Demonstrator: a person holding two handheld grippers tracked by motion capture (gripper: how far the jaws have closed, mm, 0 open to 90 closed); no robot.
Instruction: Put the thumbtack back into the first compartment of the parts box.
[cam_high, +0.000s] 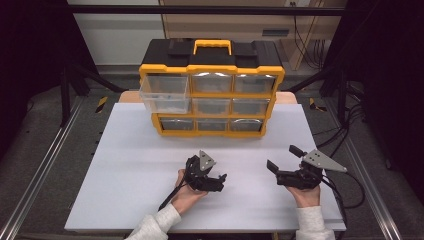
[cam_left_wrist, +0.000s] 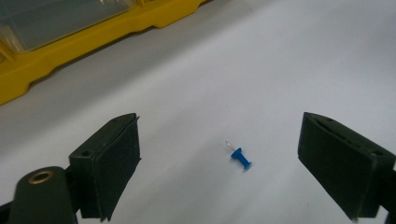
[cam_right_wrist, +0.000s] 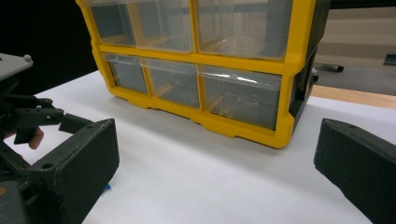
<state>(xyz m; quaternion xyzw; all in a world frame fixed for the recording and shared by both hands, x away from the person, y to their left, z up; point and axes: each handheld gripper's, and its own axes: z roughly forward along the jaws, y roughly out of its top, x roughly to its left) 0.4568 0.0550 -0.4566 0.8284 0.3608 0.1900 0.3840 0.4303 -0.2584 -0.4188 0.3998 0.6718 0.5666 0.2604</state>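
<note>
On the white table top (cam_high: 125, 165), between the left gripper's (cam_left_wrist: 219, 163) two black jaws, lies a small blue push pin (cam_left_wrist: 240, 157), on its side, metal point aimed away from the camera. That comes from the left gripper view; in the high view the pin is too small to make out, hidden near the left gripper (cam_high: 216, 181). Right gripper view catches a sliver of blue (cam_right_wrist: 108, 186) at the edge of its own left jaw, likely the same pin, can't confirm.

High view gives the layout: yellow-and-black drawer organizer (cam_high: 212, 85) at the far side of the table, its top-left clear drawer (cam_high: 165, 93) pulled out, other drawers flush. Right gripper view shows the organizer's lower drawers up close, shut. Left gripper view has just a yellow corner of it at upper left.

Left gripper: jaws spread wide, low over the table, pads on either side of the pin, well apart from it, nothing pinched. Right gripper (cam_high: 283, 164): jaws spread wide too, nothing between them, held by the right hand (cam_high: 306, 194) above the table, near the front right. Left hand (cam_high: 186, 196) grips its tool from below, cable trailing back.
</note>
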